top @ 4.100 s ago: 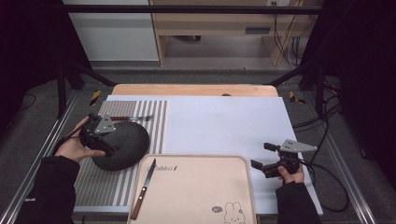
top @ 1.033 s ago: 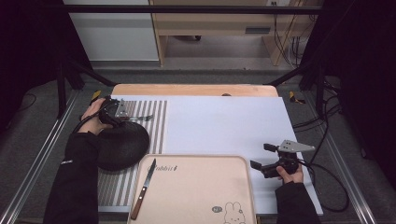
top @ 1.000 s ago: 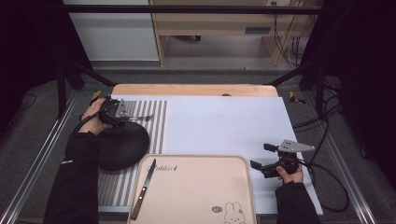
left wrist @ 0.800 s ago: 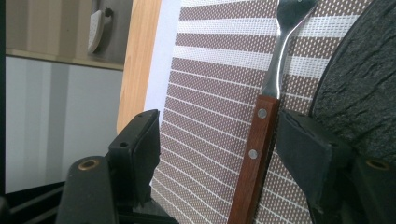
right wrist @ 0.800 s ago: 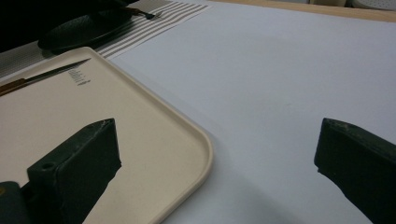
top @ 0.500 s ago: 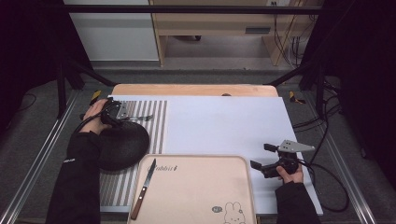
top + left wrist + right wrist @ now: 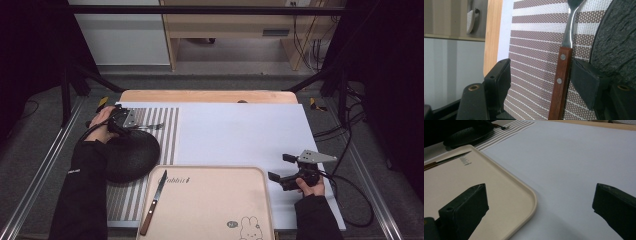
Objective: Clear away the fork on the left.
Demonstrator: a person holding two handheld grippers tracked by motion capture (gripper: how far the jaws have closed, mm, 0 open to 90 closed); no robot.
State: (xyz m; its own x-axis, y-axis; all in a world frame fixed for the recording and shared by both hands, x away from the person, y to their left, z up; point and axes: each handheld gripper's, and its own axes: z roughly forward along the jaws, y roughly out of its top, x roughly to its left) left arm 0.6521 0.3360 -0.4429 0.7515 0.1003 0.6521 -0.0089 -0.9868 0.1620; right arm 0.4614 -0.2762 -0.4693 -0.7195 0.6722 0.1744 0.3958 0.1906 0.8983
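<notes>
Jaws of the left gripper (image 7: 541, 82) stand apart around the wooden handle of a fork (image 7: 561, 82); they have just been closing. 1 pad lies just beside the handle at its right, while the other stands well clear at its left, so the fork is between them but not yet pinched. It lies on the striped placemat (image 7: 534, 47), its metal neck running to the top of the frame, with the dark stone plate (image 7: 616, 42) at the right edge. From the high view, the left gripper (image 7: 129, 121) sits at the upper left. The right gripper (image 7: 286, 169) hovers at the lower right, jaws wide with nothing between them, beside the beige tray (image 7: 210, 210), where a knife (image 7: 153, 202) rests.
</notes>
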